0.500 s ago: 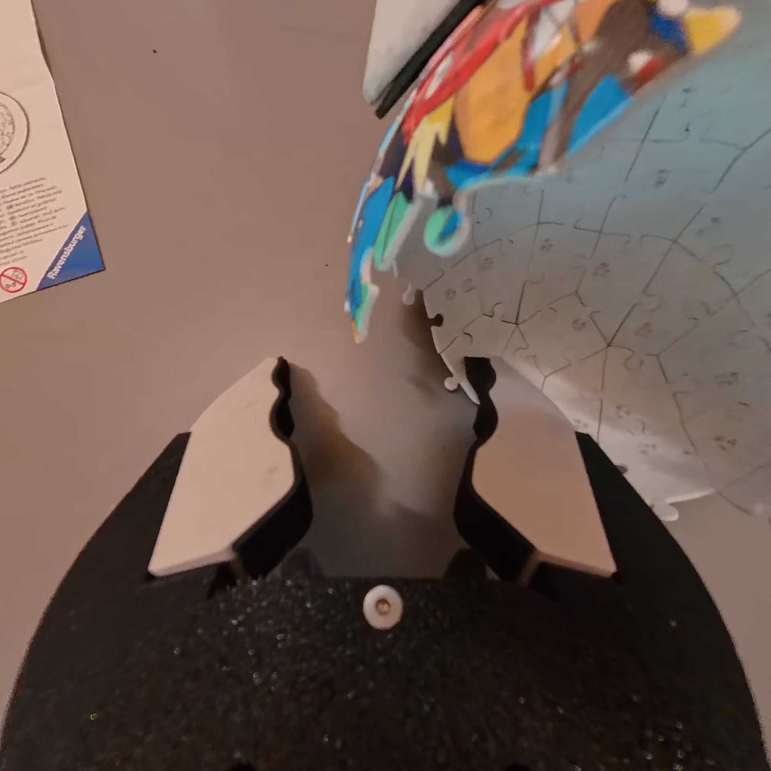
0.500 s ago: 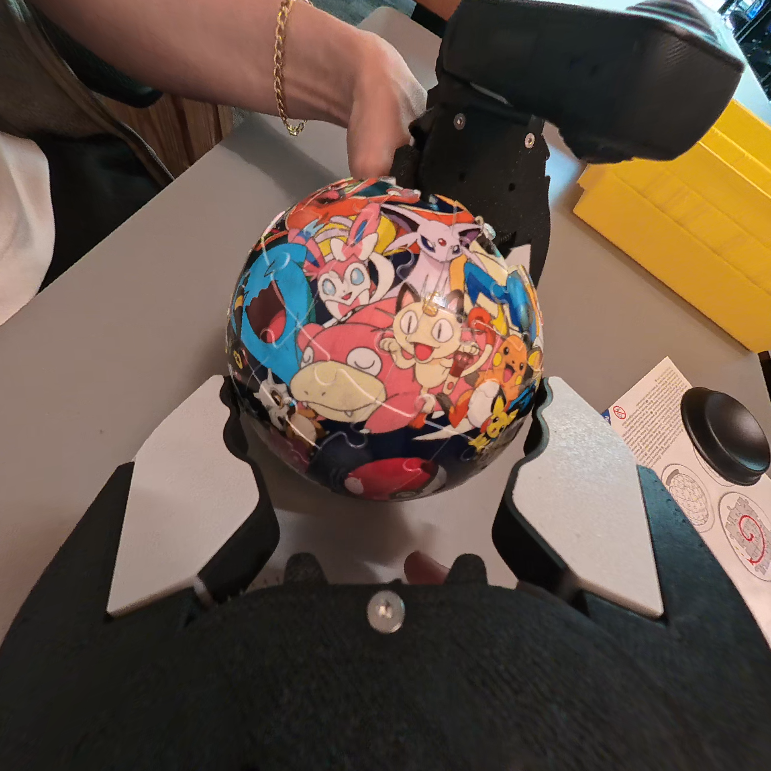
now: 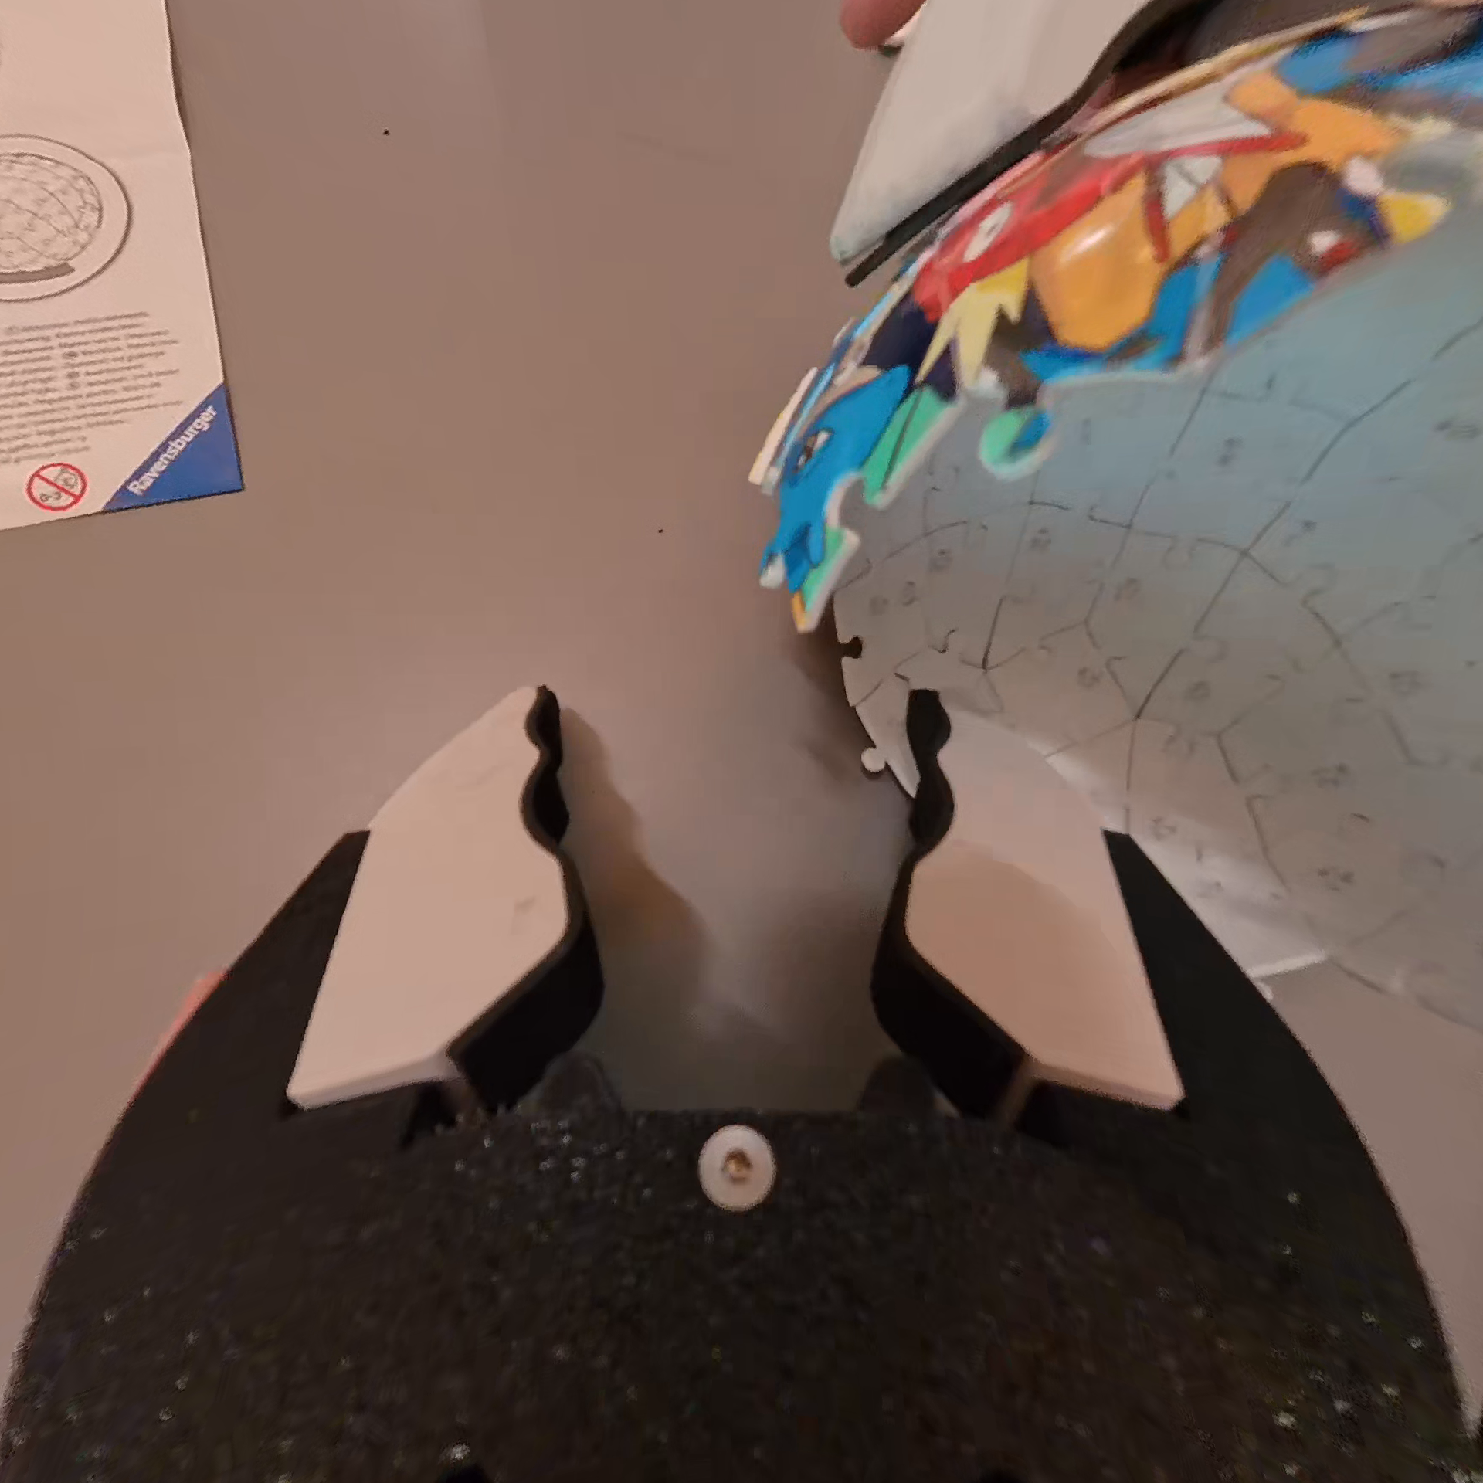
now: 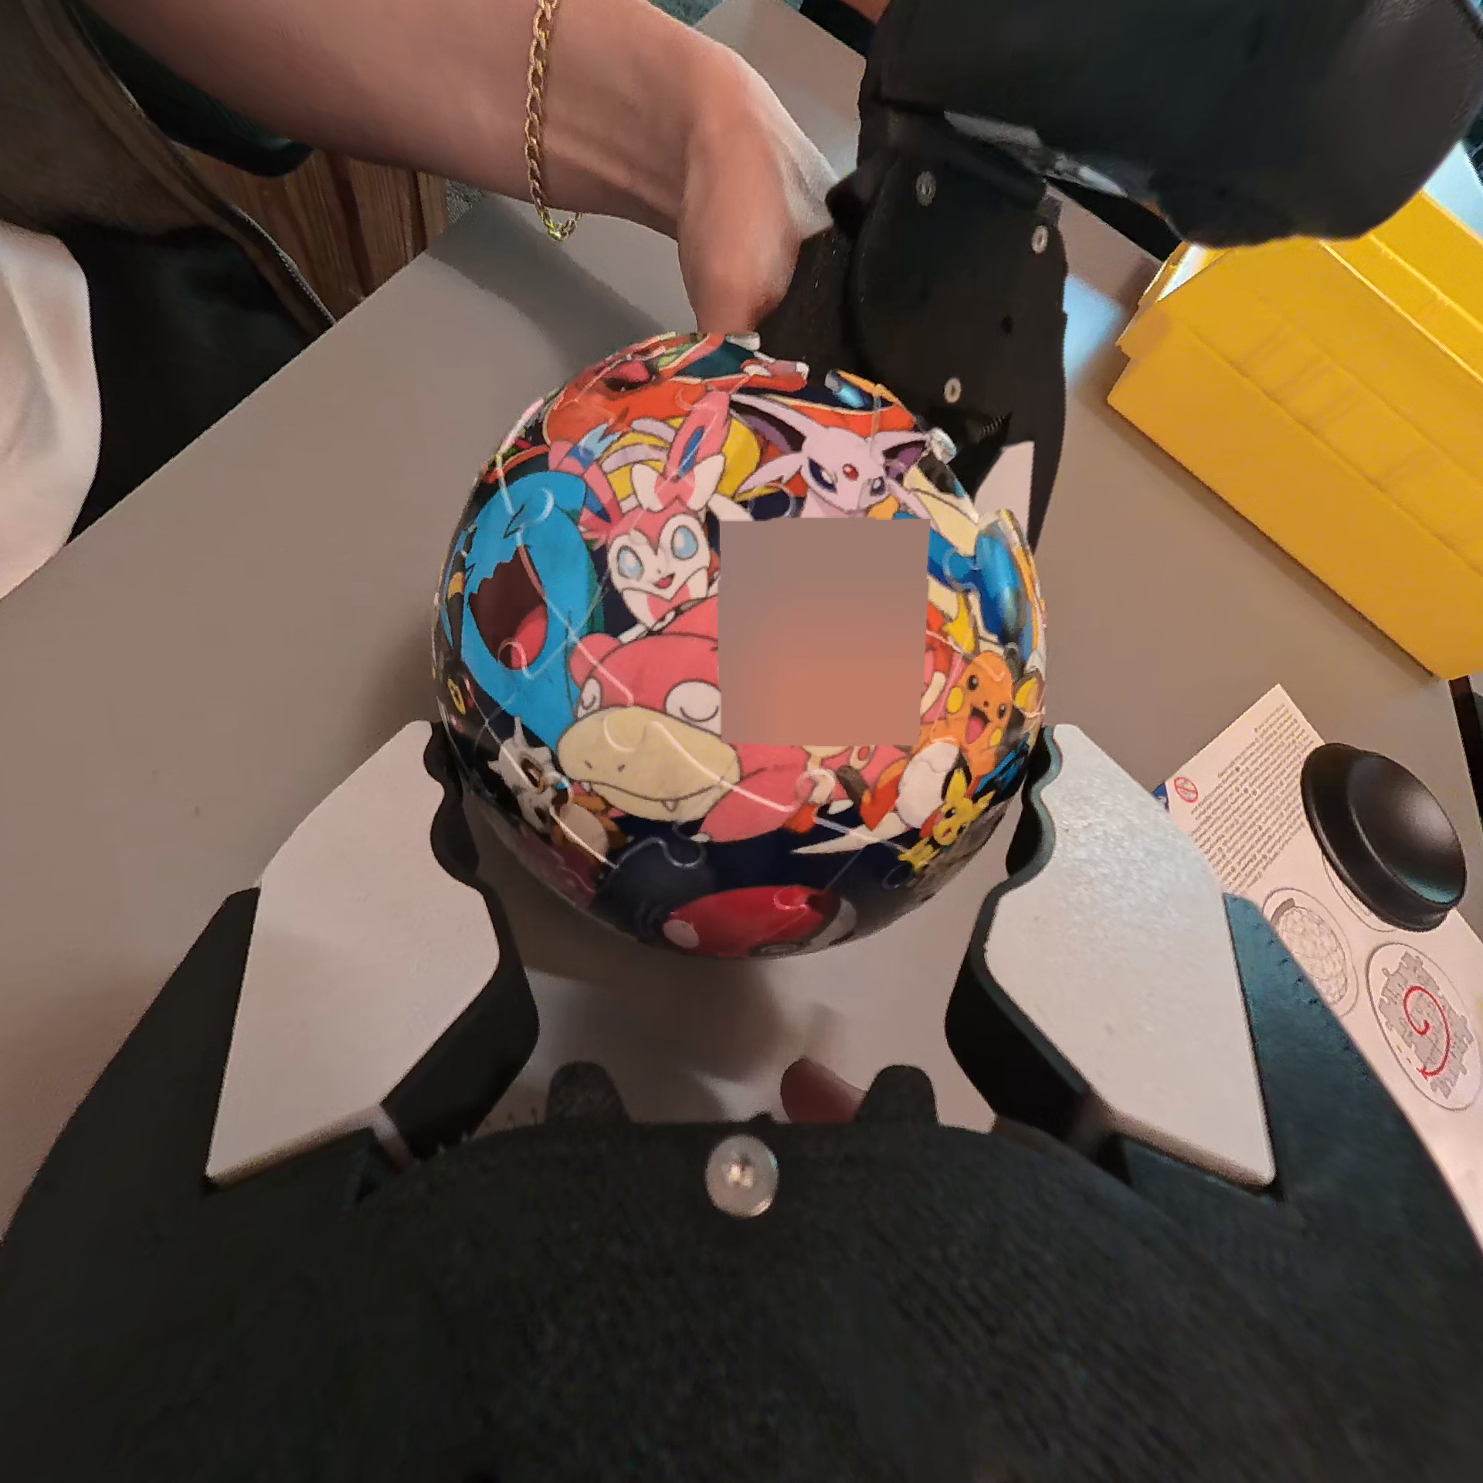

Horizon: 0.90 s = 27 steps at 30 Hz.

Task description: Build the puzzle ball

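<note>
**Puzzle ball clamped in right tool, open side toward left tool**

The puzzle ball (image 4: 738,642) is seen held between the two fingers of the right tool (image 4: 738,770), both pads pressed against its lower flanks; it sits just above the grey surface (image 4: 201,642). The printed outer face is turned to the right wrist camera. In the left wrist view the ball (image 3: 1164,602) shows its pale inner side with piece seams, and a jagged unfinished edge with tabs and notches runs along its left rim. The coloured outer skin curls over at the top, where a finger of the right tool is seen lying against it.

The left tool (image 3: 730,722) is held with its fingers apart and nothing between them. Its right finger (image 3: 1035,923) lies just beside the ball's ragged edge; whether it touches cannot be told. From the right wrist view the left tool (image 4: 947,337) is seen behind the ball, gripped by a hand (image 4: 706,184) wearing a chain bracelet.

Bare surface lies open to the left of the ball, up to an instruction leaflet (image 3: 88,321) near the edge of view. On the other side, a black round stand (image 4: 1380,843) rests on the leaflet (image 4: 1252,794), and yellow trays (image 4: 1324,481) are stacked well apart from the ball, near the surface's far edge.
</note>
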Motion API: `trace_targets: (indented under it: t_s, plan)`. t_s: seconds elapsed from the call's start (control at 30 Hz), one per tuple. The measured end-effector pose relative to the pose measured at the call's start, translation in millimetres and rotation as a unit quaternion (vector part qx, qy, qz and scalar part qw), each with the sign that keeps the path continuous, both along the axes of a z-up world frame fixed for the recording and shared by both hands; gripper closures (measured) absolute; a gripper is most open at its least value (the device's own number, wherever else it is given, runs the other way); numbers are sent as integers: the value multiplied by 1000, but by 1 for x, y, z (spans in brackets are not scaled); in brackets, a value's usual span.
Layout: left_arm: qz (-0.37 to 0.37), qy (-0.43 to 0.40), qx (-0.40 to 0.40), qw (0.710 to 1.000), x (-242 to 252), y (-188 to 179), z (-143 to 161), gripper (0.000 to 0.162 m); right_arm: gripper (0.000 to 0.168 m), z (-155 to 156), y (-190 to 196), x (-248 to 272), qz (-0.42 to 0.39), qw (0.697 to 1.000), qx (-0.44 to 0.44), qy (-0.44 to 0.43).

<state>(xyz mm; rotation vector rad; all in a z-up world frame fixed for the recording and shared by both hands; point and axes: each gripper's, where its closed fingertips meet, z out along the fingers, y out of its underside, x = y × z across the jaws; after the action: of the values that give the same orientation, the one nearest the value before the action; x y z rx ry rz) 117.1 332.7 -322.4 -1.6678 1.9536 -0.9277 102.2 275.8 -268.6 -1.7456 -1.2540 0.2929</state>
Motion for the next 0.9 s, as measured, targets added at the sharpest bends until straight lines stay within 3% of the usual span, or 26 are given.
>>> trace_targets:
  t_s: [0.27,0.37,0.43,0.6,0.9]
  plan:
    - [-2,28,52,998,7,1,-9,80,38,0,1,1,-3,1000,-2,7]
    - [-6,30,49,998,7,-1,-9,86,38,0,1,1,-3,1000,-1,8]
    - [4,26,46,999,7,2,-9,78,38,0,1,2,-3,1000,0,6]
    - [4,5,4,1000,10,-7,-3,77,38,-1,0,3,-2,1000,1,1]
    - [-23,25,48,998,12,-13,-9,78,38,-1,1,3,-4,1000,-3,9]
